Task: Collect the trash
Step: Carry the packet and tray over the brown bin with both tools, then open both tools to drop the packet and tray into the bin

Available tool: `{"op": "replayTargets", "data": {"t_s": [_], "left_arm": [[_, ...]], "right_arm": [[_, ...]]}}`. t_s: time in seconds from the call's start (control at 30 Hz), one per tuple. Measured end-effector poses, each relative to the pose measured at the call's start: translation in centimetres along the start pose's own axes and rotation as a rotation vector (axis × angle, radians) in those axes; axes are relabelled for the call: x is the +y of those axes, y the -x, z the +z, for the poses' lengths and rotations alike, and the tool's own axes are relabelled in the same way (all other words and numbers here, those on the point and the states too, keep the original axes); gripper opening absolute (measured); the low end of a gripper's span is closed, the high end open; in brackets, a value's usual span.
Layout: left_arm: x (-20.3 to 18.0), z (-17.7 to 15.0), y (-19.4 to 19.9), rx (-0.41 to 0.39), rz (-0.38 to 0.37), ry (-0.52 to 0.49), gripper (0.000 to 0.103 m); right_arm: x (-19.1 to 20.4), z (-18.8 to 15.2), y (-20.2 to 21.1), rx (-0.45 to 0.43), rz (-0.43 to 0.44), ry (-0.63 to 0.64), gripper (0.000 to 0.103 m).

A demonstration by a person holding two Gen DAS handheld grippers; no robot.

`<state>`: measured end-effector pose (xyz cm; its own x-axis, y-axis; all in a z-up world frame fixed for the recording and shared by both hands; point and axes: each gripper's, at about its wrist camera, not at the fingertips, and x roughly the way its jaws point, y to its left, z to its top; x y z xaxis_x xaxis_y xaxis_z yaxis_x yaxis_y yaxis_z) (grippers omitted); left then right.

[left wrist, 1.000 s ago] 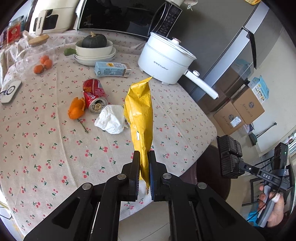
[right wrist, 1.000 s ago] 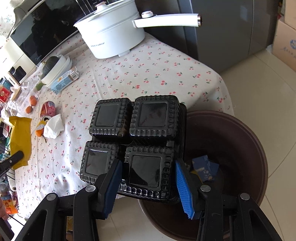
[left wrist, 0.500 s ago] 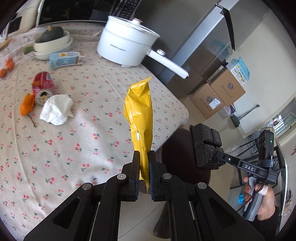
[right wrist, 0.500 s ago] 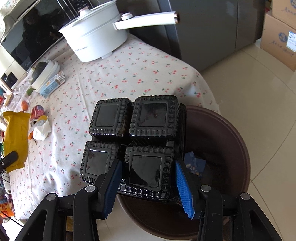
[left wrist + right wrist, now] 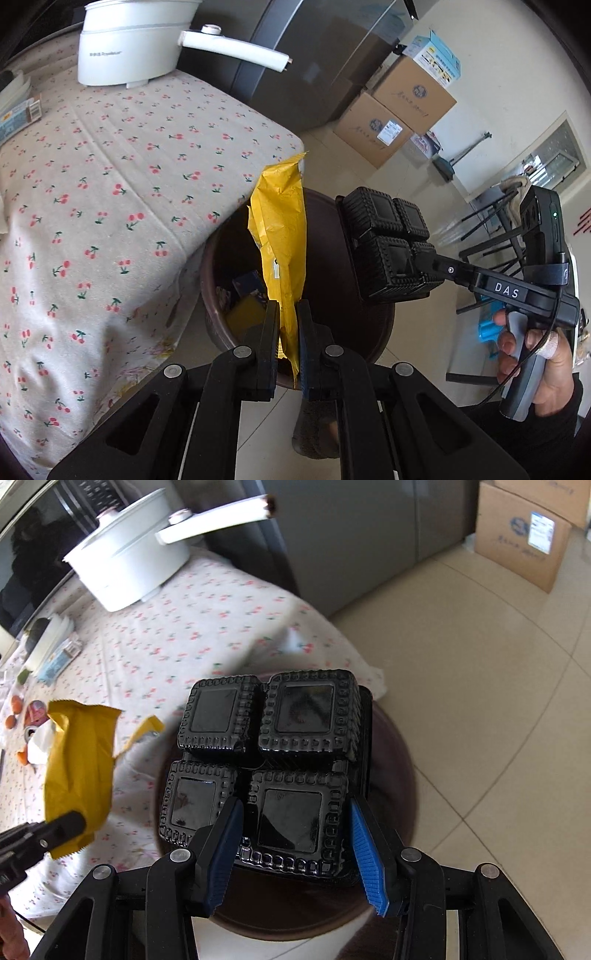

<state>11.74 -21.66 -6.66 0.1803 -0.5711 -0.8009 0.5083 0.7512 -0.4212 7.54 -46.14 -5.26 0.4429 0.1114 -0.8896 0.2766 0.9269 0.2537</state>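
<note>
Setting: a table [image 5: 110, 177] under a cherry-print cloth, a dark brown bin [image 5: 373, 332] on the floor at its near right corner.
Left gripper [image 5: 287, 332]: jaws almost fully closed, pinching the lower end of a yellow wrapper [image 5: 282, 229].
Wrapper: hangs upright over the left part of the bin's mouth, clear of the rim.
Right gripper [image 5: 295, 834]: jaws about half open, blue pads [image 5: 364, 849] clamped on one cell of a black tray [image 5: 273, 760].
Tray: four-celled plastic, held tilted above the right part of the bin.
Bin contents: a blue carton and something yellow lie at the bottom.
Step in hand: dropping both items, in my judgement.
Doing it well: bring each item inside the rim before letting go; the tray is wide, so centre it over the mouth; release the wrapper low, since it is light and could drift.
Still on the table: a tissue [image 5: 38, 738], a crushed can [image 5: 35, 710] and orange bits, far left.
</note>
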Motion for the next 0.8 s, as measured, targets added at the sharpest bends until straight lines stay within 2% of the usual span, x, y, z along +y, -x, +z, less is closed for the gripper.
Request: {"op": "replayTargets", "data": {"t_s": [0.07, 0.13, 0.2, 0.3, 0.67, 0.77, 0.8], "left_arm": [[-0.1, 0.0, -0.8, 0.016, 0.022, -0.009, 0.013], [0.0, 0.0, -1.5, 0.029, 0.059, -0.009, 0.020], [0.2, 0.0, -1.7, 0.025, 0.092, -0.006, 0.042], [0.8, 0.2, -1.3, 0.003, 0.124, 0.005, 0.060], [2.9, 0.2, 0.6, -0.020, 0.219, 0.066, 0.080], [3.4, 0.1, 1.2, -0.033, 0.248, 0.063, 0.090], [3.5, 0.0, 1.4, -0.036, 0.255, 0.064, 0.091]], "right_arm": [[-0.8, -0.1, 0.1, 0.001, -0.007, -0.010, 0.051], [-1.5, -0.2, 0.3, 0.001, -0.011, -0.018, 0.051], [-2.1, -0.3, 0.4, 0.002, -0.014, -0.023, 0.051], [-2.6, -0.4, 0.5, 0.003, -0.019, -0.028, 0.051], [-2.2, -0.3, 0.0, 0.017, -0.019, -0.023, 0.053], [-2.1, -0.2, -0.2, 0.014, -0.014, -0.042, 0.059], [-2.2, -0.1, -0.4, 0.022, -0.008, -0.057, 0.067]]}}
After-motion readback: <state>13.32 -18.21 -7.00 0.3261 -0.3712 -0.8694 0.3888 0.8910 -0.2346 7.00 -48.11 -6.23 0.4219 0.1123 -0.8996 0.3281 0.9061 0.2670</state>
